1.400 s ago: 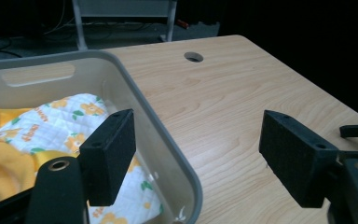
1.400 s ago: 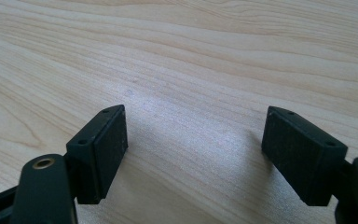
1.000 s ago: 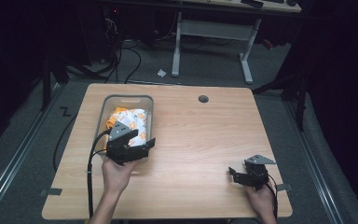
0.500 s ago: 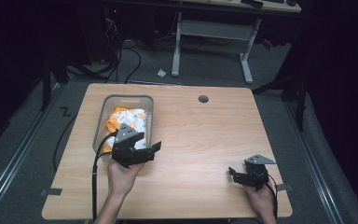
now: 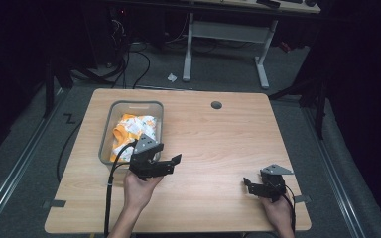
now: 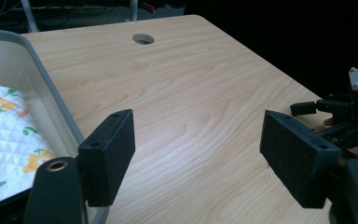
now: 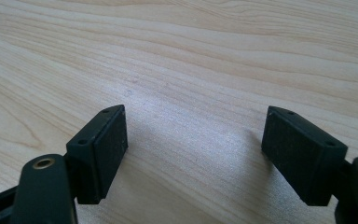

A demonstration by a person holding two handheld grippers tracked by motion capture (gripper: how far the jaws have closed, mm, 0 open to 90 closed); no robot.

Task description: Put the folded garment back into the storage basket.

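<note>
The left tool (image 5: 171, 162) has drifted right, off the bin (image 5: 107, 130) holding the cloth (image 5: 129, 130) at the surface's (image 5: 218, 134) left, jaws wide and empty; the right tool (image 5: 252, 184) stays near-right, equally open, holding nothing

A light wooden table (image 5: 218, 134) stands on grey carpet (image 5: 44, 144); a white-legged desk (image 5: 225, 29) sits behind in darkness.

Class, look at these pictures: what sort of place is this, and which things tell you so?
Probably a lab or workshop for recording handling work: a bare wooden table on grey carpet, loose cables on the floor behind, and an adjustable white desk frame beyond.
</note>
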